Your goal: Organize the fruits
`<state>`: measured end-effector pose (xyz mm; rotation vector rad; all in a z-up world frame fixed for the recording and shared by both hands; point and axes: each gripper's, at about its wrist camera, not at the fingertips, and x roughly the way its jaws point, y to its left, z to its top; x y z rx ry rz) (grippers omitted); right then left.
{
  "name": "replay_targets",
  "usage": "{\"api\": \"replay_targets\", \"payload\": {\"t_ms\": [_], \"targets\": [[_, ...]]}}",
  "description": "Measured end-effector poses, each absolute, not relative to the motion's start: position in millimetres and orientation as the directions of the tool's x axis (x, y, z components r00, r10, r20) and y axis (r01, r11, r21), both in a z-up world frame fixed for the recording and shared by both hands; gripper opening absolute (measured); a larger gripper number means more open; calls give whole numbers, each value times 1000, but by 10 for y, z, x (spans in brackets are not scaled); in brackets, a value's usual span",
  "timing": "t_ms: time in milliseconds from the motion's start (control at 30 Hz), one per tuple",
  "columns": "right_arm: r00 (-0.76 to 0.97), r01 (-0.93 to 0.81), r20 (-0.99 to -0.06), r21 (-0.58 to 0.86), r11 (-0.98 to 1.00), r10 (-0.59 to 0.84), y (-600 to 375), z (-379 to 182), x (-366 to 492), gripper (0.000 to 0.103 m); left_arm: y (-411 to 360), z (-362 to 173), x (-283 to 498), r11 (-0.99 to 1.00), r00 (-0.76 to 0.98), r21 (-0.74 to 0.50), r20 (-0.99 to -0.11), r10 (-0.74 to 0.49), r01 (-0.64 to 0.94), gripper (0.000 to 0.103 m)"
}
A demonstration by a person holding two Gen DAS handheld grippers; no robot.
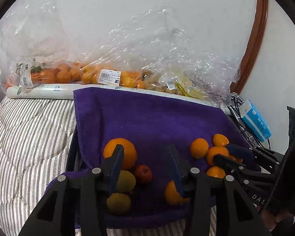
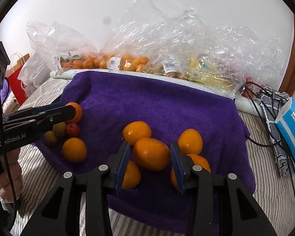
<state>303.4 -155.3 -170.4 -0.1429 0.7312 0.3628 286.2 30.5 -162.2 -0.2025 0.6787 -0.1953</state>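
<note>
Right gripper (image 2: 150, 165) perhaps astride orange (image 2: 151, 153)

A deep purple terry towel (image 1: 147, 122) lies draped over a striped grey-and-white quilt (image 1: 29, 129). On the towel's near left part sit a large round orange (image 1: 125, 149), a small red fruit (image 1: 144, 174) and two dull green-yellow fruits (image 1: 126, 181) (image 1: 119, 203), bunched together. The left gripper (image 1: 145, 167), black with blue-padded fingers, hangs over them with its jaws spread wide and nothing between them. At the towel's near right, the right gripper (image 1: 226, 154) reaches into a cluster of small oranges (image 1: 199, 147). Behind the towel, clear crinkled plastic bags (image 1: 139, 59) hold more oranges. A blue-and-white tissue pack (image 1: 255, 122) lies to the towel's right.
</note>
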Motion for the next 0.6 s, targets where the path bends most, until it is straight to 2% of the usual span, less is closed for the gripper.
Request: {"api": "replay_targets", "payload": {"t_ms": [467, 600], "targets": [[709, -368, -649, -9, 930, 275, -1580, -1659, 2984, 43, 353, -1611, 2828, 962, 784, -260, -580, -222, 79, 49], [726, -365, -625, 3, 931, 287, -1602, -1604, 2951, 50, 353, -1564, 2788, 966, 798, -249, -568, -201, 66, 55]]}}
